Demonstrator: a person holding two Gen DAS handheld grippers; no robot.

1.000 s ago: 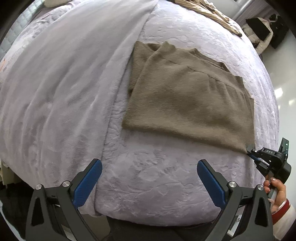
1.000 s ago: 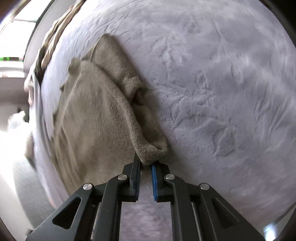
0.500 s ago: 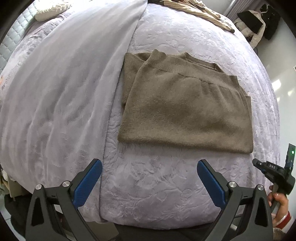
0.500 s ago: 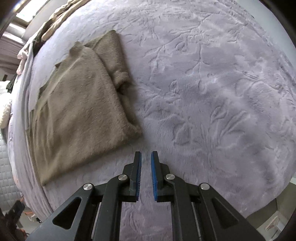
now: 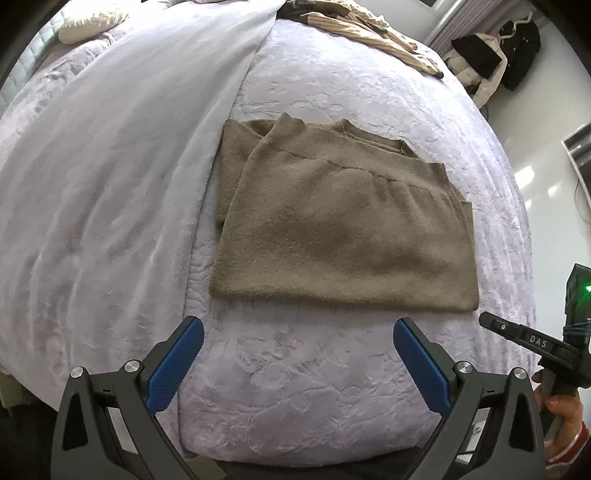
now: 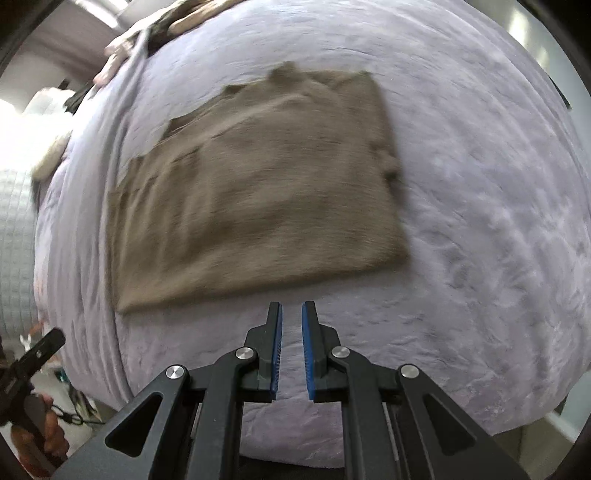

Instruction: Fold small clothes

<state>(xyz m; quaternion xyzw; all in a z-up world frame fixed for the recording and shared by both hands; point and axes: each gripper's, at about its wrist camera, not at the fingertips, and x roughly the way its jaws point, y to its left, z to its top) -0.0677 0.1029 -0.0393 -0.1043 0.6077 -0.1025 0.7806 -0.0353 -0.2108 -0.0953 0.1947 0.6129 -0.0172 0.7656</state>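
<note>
A brown knit sweater (image 5: 340, 229) lies folded into a rectangle on the lilac bed cover (image 5: 332, 387); it also shows, blurred, in the right wrist view (image 6: 258, 192). My left gripper (image 5: 295, 354) is wide open and empty, just in front of the sweater's near edge. My right gripper (image 6: 291, 314) is nearly closed with a thin gap and holds nothing, just short of the near edge. Its tip shows at the right of the left wrist view (image 5: 517, 332).
A pale grey blanket (image 5: 129, 147) lies along the sweater's left side. Striped beige clothes (image 5: 369, 29) lie at the far end of the bed. Coats (image 5: 495, 55) hang beyond the bed at upper right. The bed's near edge drops off right below the grippers.
My right gripper let go of the sweater's corner, drew back off the garment and swung to face its long edge. My left gripper moved closer to the sweater.
</note>
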